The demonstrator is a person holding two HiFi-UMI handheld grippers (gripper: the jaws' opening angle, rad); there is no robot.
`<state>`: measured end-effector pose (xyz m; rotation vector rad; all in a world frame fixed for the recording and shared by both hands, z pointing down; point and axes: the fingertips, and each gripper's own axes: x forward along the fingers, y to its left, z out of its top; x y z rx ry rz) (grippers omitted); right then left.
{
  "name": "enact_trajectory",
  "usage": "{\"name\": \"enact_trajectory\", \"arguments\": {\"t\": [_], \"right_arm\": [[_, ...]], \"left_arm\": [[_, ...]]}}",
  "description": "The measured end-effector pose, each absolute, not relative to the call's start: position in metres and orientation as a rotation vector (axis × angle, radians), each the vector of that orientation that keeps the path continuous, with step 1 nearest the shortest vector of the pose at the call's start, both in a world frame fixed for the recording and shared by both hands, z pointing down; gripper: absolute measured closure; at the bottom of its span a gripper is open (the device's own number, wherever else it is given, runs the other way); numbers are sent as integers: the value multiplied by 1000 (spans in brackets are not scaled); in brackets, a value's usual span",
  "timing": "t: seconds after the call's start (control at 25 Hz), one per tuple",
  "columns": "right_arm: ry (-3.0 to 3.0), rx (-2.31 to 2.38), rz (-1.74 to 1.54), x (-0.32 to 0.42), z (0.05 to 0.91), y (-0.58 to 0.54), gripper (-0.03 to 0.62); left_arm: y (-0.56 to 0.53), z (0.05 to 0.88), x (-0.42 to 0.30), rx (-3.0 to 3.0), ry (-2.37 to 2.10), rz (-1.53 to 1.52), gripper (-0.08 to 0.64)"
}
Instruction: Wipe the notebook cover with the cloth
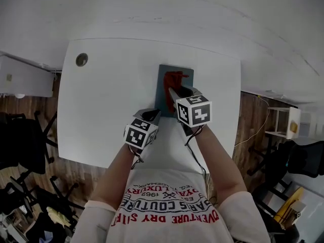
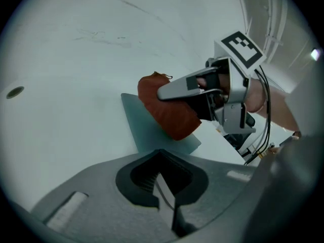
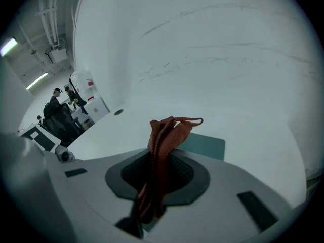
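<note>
We get soft, even, cool light in all three views, with only faint shadows. In the head view the white table [image 1: 101, 115] reads bright without glare, while the wooden floor [image 1: 71, 172] at 8 o'clock sinks dim. Ceiling strip lights [image 3: 9, 45] glow at 10 o'clock in the right gripper view; a lamp [image 2: 316, 53] flares at 3 o'clock in the left gripper view. Both gripper views bend strongly toward black rims. The cloth [image 3: 164, 135] is fairly sharp; the nearest foreground at 6 o'clock blurs.

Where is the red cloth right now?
In the head view, the cloth is clamped in the right gripper, over the teal notebook near the middle of the white table.
</note>
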<state>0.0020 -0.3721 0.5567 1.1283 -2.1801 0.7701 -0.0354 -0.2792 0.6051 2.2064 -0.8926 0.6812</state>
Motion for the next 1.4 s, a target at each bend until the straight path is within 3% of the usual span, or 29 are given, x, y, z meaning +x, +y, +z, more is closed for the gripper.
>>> {"name": "enact_trajectory", "arguments": {"t": [0.48, 1.4], "right_arm": [[-2152, 1081, 845, -41, 594, -364, 509], [-2114, 1205, 871, 36, 597, -366, 509]], "left_arm": [[-279, 604, -36, 2211, -896, 674, 551], [-280, 604, -36, 2177, -845, 654, 551]]}}
